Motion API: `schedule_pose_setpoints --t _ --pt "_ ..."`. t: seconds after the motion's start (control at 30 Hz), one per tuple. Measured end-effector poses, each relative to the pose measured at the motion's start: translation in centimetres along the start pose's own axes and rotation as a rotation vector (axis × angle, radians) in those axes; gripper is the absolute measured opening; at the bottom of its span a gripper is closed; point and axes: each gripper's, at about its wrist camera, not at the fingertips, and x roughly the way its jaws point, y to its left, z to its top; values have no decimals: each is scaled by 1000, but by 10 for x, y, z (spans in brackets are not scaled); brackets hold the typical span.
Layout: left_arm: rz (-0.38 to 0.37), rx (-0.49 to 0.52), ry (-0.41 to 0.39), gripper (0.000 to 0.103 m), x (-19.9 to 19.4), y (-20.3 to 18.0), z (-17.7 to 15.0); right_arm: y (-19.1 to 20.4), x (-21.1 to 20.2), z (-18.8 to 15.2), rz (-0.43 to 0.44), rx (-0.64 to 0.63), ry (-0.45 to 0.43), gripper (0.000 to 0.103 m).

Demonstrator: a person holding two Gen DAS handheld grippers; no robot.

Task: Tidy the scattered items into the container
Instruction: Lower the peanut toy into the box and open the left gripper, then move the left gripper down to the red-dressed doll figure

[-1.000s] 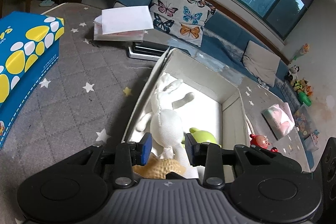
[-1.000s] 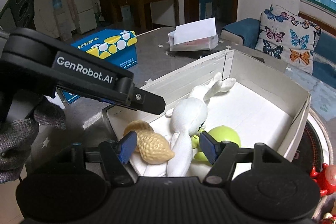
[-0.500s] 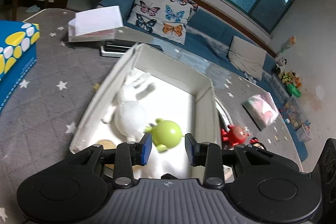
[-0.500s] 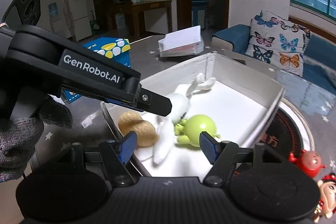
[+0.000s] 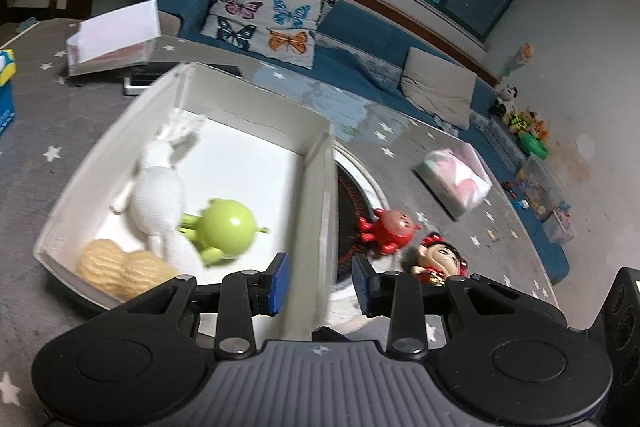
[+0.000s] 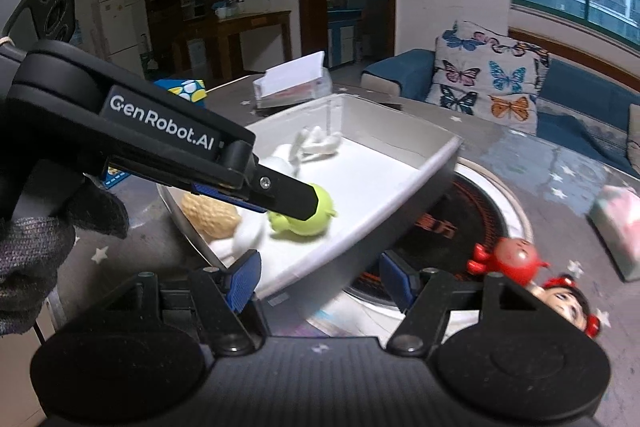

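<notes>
Left gripper (image 5: 320, 281) sitting spread and empty, straddling the box (image 5: 320, 187) wall. Right gripper (image 6: 320, 277) also spread, empty, box corner blocking between fingers. Peanut (image 5: 120, 269), rabbit (image 5: 158, 187), green toy (image 5: 226, 225) lying inside. Crab (image 5: 390, 227) and doll (image 5: 438, 257) lying outside on counter (image 5: 420, 143), tissue pack (image 5: 456, 179) beyond.

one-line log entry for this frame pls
left gripper: open, empty | right gripper: open, empty | white box: rabbit, green toy, peanut | outside: red crab, doll
</notes>
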Motion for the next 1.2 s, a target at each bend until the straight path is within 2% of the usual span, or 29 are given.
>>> schedule_pose_setpoints --t 0.33,0.4,0.53,0.83,1.07,1.2 --pt "-52 48 48 36 25 -44 -8 -33 -32 -26 -68 45 -30 69" --pt "-58 61 62 36 33 -53 -10 -41 -36 -32 -86 57 -30 74" --pt "-74 78 85 36 48 -67 -13 -60 -41 -44 -129 84 -22 75" --pt "-105 89 125 36 82 -92 -10 -107 -42 -57 -217 150 -22 88" --pt "-140 91 159 36 107 -104 -3 -137 -31 -63 -231 174 -5 99" --pt "-147 99 180 36 120 -109 0 -148 -22 -66 -211 186 4 102"
